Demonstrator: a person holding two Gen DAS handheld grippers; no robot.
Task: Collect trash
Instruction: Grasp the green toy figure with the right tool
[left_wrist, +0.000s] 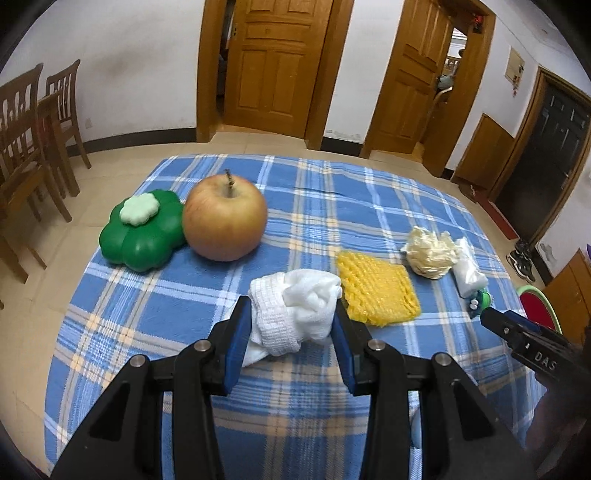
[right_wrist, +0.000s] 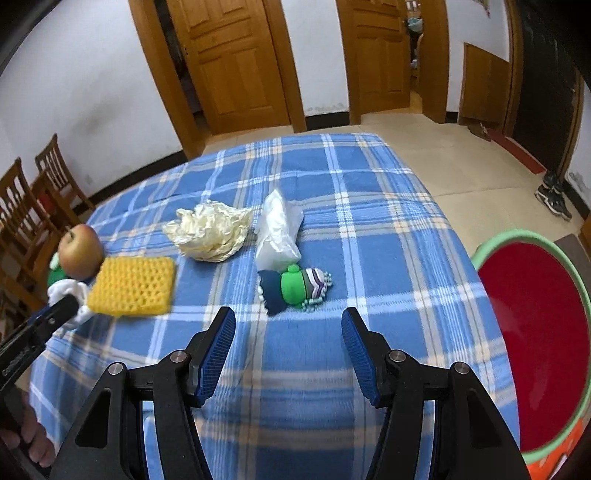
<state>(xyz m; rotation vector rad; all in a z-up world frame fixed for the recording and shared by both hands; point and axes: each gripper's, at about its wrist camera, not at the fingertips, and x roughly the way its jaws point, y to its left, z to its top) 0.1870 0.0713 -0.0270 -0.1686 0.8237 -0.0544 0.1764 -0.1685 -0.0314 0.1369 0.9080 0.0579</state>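
My left gripper (left_wrist: 293, 325) has its jaws around a white rolled sock (left_wrist: 291, 310) on the blue plaid cloth; the pads touch its sides. Beside it lie a yellow foam net (left_wrist: 376, 290), a crumpled cream wrapper (left_wrist: 430, 254) and a clear plastic bag (left_wrist: 467, 269). My right gripper (right_wrist: 288, 343) is open and empty, just short of a green and navy striped sock bundle (right_wrist: 295, 290). The wrapper (right_wrist: 210, 232), bag (right_wrist: 277, 230) and foam net (right_wrist: 135, 286) also show in the right wrist view.
An apple (left_wrist: 225, 218) and a green flower-shaped box (left_wrist: 142, 230) sit at the table's left. A red bin with a green rim (right_wrist: 535, 332) stands on the floor right of the table (right_wrist: 388, 206). Wooden chairs (left_wrist: 33, 122) stand at the left.
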